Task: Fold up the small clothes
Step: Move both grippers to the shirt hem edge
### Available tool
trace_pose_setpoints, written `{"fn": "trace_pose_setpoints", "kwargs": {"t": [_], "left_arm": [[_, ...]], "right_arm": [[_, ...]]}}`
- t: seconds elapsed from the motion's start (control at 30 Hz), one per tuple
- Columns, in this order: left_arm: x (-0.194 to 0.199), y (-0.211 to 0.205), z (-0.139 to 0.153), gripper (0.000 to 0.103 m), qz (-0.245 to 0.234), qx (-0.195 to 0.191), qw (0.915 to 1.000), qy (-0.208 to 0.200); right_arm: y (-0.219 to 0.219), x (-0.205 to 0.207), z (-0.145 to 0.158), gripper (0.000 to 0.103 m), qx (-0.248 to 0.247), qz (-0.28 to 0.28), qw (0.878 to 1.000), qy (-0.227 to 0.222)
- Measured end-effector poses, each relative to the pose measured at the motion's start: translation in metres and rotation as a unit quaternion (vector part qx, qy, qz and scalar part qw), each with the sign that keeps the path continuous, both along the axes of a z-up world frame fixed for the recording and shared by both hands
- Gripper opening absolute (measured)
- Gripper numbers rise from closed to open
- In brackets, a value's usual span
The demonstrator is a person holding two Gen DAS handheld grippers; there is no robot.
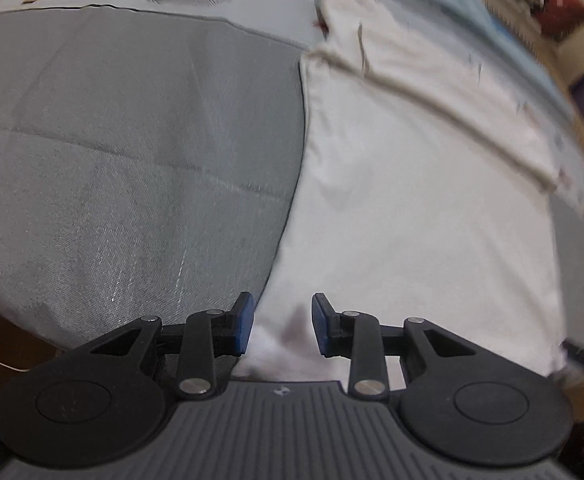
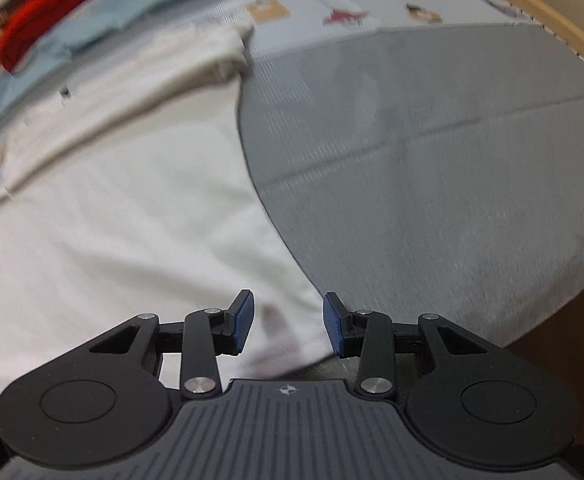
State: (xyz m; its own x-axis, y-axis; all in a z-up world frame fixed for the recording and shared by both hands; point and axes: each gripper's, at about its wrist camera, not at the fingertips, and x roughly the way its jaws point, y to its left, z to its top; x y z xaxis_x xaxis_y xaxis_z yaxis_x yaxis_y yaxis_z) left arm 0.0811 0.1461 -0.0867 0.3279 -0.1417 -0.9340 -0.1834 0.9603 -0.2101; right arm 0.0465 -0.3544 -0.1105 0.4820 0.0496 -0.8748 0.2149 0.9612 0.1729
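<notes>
Both grippers are poising, jaws apart, over the near corners of a white garment spread on a grey mat.

In the left wrist view, the left gripper [image 1: 279, 324] is hovering with its blue pads parted and nothing between them; the white garment [image 1: 412, 200] is lying ahead of and right of the fingers, its left edge running just past the left pad onto the grey mat [image 1: 131, 140], likely so the corner can be pinched. In the right wrist view, the right gripper [image 2: 287, 326] is standing equally open and holding nothing, with the garment [image 2: 131, 200] ahead and left of the fingers and its right edge passing between them over the mat [image 2: 432, 160]. No containers are showing; a red cloth [image 2: 51, 4] and a blue cloth [image 2: 103, 24] are lying far beyond the fingertips.
</notes>
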Motion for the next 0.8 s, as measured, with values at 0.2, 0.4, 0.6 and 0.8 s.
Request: {"fn": "trace_pose_setpoints", "kwargs": {"t": [0.2, 0.4, 0.6, 0.8], "left_arm": [[0.002, -0.013, -0.018, 0.035, -0.037, 0.05, 0.9976, 0.028], [0.001, -0.014, -0.02, 0.035, -0.047, 0.058, 0.9969, 0.027], [0.004, -0.014, -0.018, 0.035, -0.041, 0.055, 0.9973, 0.027], [0.001, -0.015, -0.017, 0.035, -0.045, 0.056, 0.9971, 0.026]], "right_arm": [[0.006, 0.005, -0.005, 0.042, -0.02, 0.007, 1.0, 0.007], [0.001, 0.004, 0.003, 0.042, -0.019, -0.005, 1.0, 0.001], [-0.021, 0.003, 0.003, 0.046, 0.024, -0.059, 0.998, 0.0], [-0.018, 0.006, -0.011, 0.047, 0.021, -0.058, 0.998, 0.029]]}}
